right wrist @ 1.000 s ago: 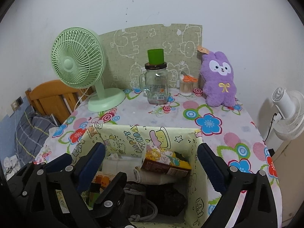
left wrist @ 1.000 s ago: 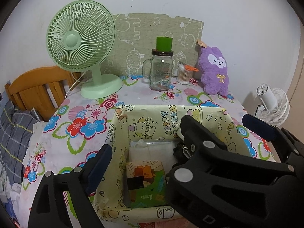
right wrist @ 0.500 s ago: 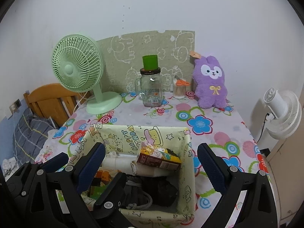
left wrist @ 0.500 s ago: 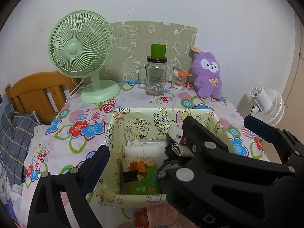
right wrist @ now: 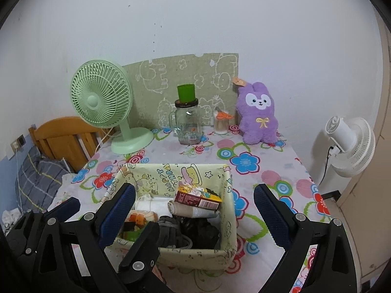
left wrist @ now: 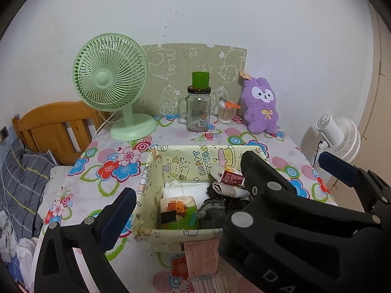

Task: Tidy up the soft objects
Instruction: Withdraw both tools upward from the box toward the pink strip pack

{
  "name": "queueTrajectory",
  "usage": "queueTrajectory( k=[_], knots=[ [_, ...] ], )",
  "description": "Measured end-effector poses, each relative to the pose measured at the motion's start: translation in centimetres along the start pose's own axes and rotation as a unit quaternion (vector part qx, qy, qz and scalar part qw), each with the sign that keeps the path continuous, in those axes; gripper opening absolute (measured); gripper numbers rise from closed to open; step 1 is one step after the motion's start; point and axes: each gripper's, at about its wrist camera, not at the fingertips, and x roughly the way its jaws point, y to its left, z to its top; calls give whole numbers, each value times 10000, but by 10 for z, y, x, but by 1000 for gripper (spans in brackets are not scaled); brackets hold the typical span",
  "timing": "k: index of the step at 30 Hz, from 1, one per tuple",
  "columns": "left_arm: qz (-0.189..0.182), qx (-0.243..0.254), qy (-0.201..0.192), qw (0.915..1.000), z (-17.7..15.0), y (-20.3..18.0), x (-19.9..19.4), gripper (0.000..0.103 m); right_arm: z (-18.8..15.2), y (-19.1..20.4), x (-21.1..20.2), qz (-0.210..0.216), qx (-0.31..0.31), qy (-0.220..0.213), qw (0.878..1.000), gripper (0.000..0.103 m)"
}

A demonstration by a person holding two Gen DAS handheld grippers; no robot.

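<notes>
Hovering above the pale yellow cartoon-print fabric storage bin (right wrist: 227, 205), both tongs stand wide and hold nothing: the left gripper (left wrist: 227, 185) and the right gripper (right wrist: 194, 205) each frame the bin between spread blue pads. The bin sits at six o'clock on the flower-print tablecloth (right wrist: 276, 156), and inside it lie a white folded cloth (left wrist: 185, 188), a grey knitted bundle (right wrist: 173, 234), a black crumpled fabric (right wrist: 202, 229), a rolled beige cloth (right wrist: 190, 211), a green-and-orange tissue pack (left wrist: 179, 210) and a brown-and-yellow carton (right wrist: 198, 195) resting tilted on top. The purple plush rabbit (right wrist: 259, 114) leans at twelve o'clock against the back wall, well apart from the bin, beside a clear glass handled jar (right wrist: 188, 124). It looks like the one soft thing left out. To do the step well, I judge the right gripper should travel over the bin toward one o'clock, steer clear of the jar, and pinch the rabbit's body gently at the middle, since plush compresses and slips.
</notes>
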Motion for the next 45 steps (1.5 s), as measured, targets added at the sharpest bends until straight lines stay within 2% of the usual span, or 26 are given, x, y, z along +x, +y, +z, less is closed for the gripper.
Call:
queueTrajectory(
  k=[23,45],
  knots=[
    [-41,0,-247,9997,-23,-7,-54,103,-20,2,-61,-46,17,-259,9997,99],
    [-67,47,-361,9993,-55,-6,-74,103,-50,8,-84,-41,-39,-271,9996,99]
  ],
)
